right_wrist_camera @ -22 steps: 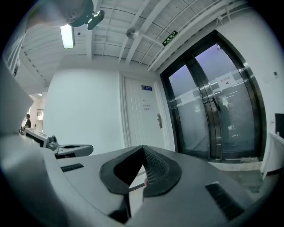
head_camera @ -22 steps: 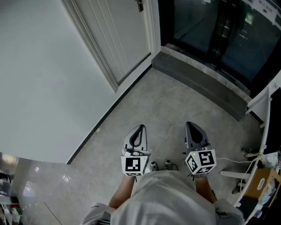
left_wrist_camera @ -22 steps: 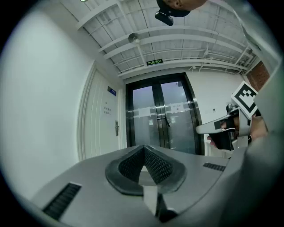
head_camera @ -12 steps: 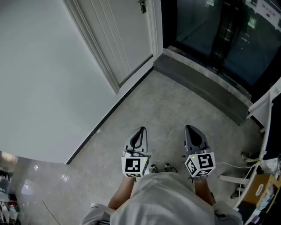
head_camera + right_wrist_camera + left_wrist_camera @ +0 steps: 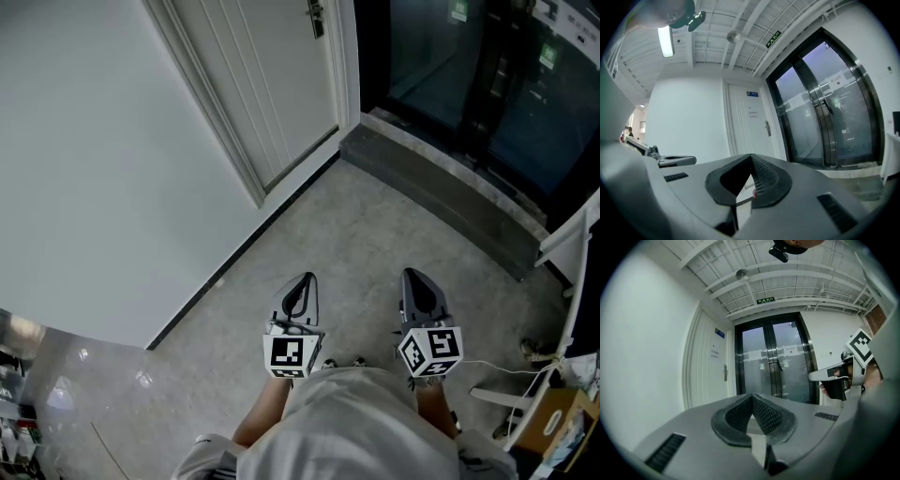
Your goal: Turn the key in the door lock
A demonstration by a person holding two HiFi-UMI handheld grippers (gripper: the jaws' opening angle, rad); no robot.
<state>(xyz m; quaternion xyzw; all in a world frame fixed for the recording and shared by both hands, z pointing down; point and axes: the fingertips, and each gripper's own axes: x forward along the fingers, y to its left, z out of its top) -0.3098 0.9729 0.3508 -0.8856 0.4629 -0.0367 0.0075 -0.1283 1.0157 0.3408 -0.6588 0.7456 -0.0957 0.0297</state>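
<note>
**A:** What fills the scene round the door?

**B:** A plain white wall [image 5: 84,169] runs up to the left side of the tall white panelled door [image 5: 272,84]. A speckled grey concrete floor [image 5: 356,234] spreads from the door's foot toward the person.

**A:** And on the door's other side?

**B:** Dark glass double doors with black frames [image 5: 469,66] stand just to the door's right, at an angle to it. Under them lies a low grey stone step [image 5: 441,192] that starts at the door's right corner.

**A:** Where are the grippers?

**B:** Both are well apart from the door, held level over the floor and pointing roughly toward it. The left gripper [image 5: 304,278] is clenched, its ribbed pads meeting at the tips on nothing. The right gripper [image 5: 411,273], just beside it and on the side farther from the door, is clenched the same way.

**A:** And the lock?

**B:** A small metal lock plate with a handle [image 5: 316,17] sits near the door's right edge, far from both grippers. It is too small to tell whether a key is in it.
</note>
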